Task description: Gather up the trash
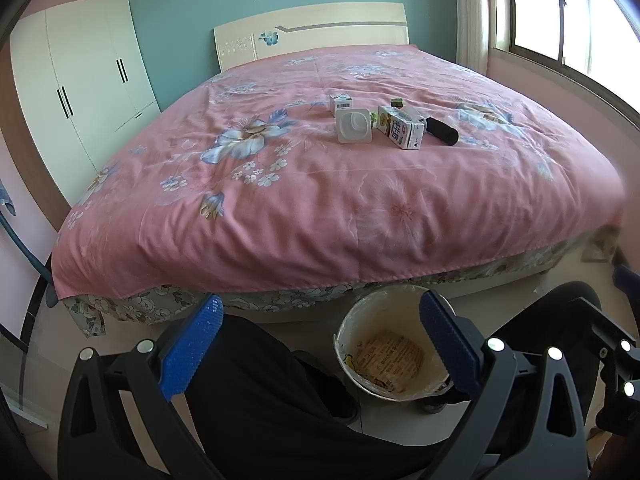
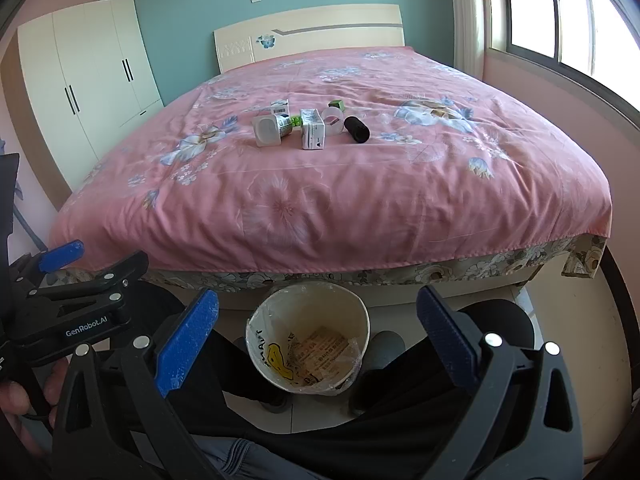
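Note:
Trash lies in a cluster on the pink floral bedspread (image 1: 280, 200): a white plastic cup (image 1: 354, 125) on its side, a milk carton (image 1: 402, 126), a black cylinder (image 1: 442, 131), a small white box (image 1: 341, 103) and a small green item (image 1: 396, 102). In the right wrist view I see the cup (image 2: 269, 130), the carton (image 2: 312, 129) and the cylinder (image 2: 356, 129). A lined trash bin (image 1: 390, 354) stands on the floor at the bed's foot, with a flat wrapper inside; it also shows in the right wrist view (image 2: 308, 344). My left gripper (image 1: 320, 344) and right gripper (image 2: 316, 340) are both open and empty, held above the bin, well short of the trash.
A white wardrobe (image 1: 80, 88) stands at the left wall. A window (image 1: 580, 20) is at the right. The person's dark-trousered legs (image 1: 272, 392) flank the bin. The left gripper's body (image 2: 80, 304) shows at the left of the right wrist view.

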The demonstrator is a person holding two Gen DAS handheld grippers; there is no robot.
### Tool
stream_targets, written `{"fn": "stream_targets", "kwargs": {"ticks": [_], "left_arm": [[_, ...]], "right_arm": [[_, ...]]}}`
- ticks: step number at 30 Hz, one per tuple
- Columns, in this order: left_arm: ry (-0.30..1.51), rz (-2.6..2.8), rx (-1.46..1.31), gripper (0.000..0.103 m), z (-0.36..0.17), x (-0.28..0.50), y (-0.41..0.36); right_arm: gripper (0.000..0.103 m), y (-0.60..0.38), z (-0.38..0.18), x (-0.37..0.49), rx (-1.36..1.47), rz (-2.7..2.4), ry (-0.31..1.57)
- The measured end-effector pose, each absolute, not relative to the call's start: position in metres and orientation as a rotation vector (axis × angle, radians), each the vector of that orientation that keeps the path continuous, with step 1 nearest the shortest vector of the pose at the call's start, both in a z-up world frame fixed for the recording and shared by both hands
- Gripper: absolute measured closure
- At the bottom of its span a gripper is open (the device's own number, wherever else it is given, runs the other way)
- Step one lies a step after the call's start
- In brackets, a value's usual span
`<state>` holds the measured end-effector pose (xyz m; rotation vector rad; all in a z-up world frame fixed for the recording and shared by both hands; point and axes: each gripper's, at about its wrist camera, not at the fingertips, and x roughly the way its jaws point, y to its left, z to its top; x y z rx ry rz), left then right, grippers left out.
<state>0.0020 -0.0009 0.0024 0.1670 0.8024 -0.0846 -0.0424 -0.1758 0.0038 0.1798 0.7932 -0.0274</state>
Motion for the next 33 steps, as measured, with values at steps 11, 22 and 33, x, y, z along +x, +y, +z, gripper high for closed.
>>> {"fn": "stream_targets", "kwargs": {"ticks": [11, 22, 33], "left_arm": [[0.819, -0.075, 0.171, 0.003, 0.0012, 0.0052, -0.0003], [0.827, -0.073, 0.175, 0.003, -0.001, 0.006, -0.0008], [0.838, -0.08, 0.176, 0.003, -0.003, 0.0059, -0.001]], "right_arm": [[0.006, -0.1739, 0.0033, -0.0409, 0.169, -0.026, 0.798], [0.006, -0.1709, 0.0025, -0.0398, 0.136, -0.06, 0.803], [0.006, -0.1706, -0.0021, -0.0387, 0.137, -0.065, 0.815]]}}
